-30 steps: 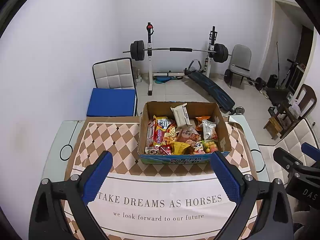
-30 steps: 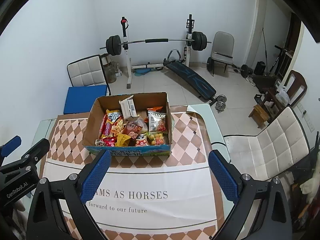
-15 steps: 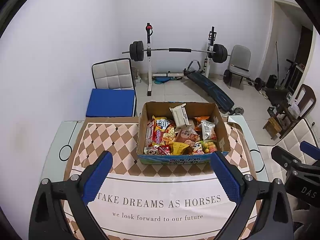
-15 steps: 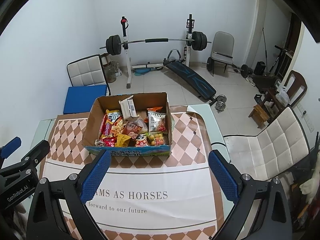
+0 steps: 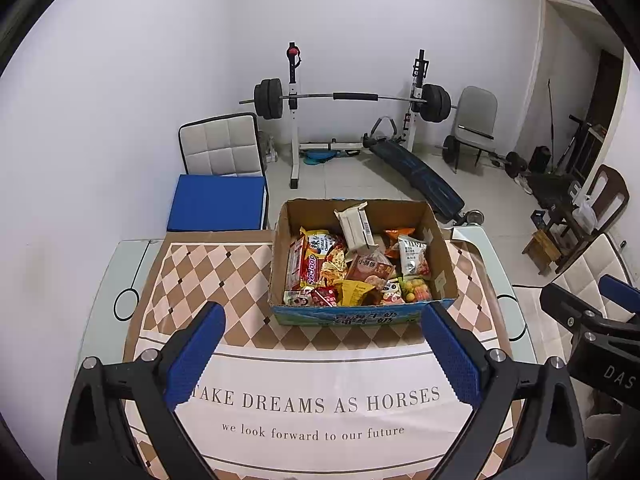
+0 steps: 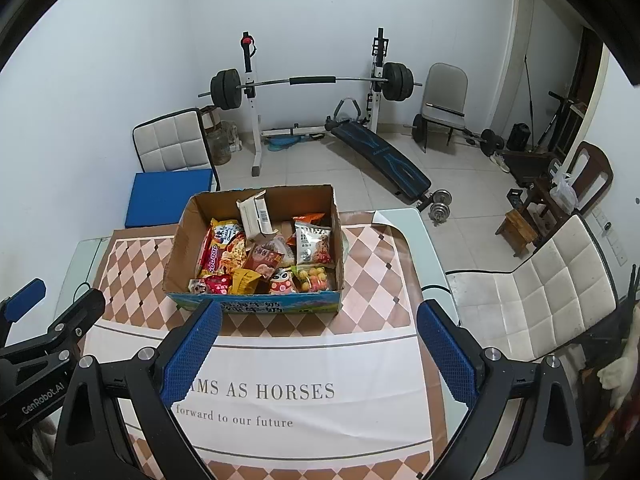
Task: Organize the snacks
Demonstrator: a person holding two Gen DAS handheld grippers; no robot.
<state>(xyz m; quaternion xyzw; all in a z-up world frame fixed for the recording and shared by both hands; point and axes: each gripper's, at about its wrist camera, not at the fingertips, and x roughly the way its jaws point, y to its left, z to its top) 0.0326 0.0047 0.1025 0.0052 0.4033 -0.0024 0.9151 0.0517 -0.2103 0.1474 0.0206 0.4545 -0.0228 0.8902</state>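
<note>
Both tongs spread wide, nothing held. Left tongs [image 5: 322,354] and right tongs [image 6: 318,350] hover over the desk [image 5: 120,276], near the front of the cardboard box [image 5: 444,256]. Box sits on the checkered mat [image 5: 208,272], far half of the desk, full of snack packets [image 5: 320,268]. A white packet [image 6: 254,216] stands tilted against the back wall. Most packet labels too small to read.
</note>
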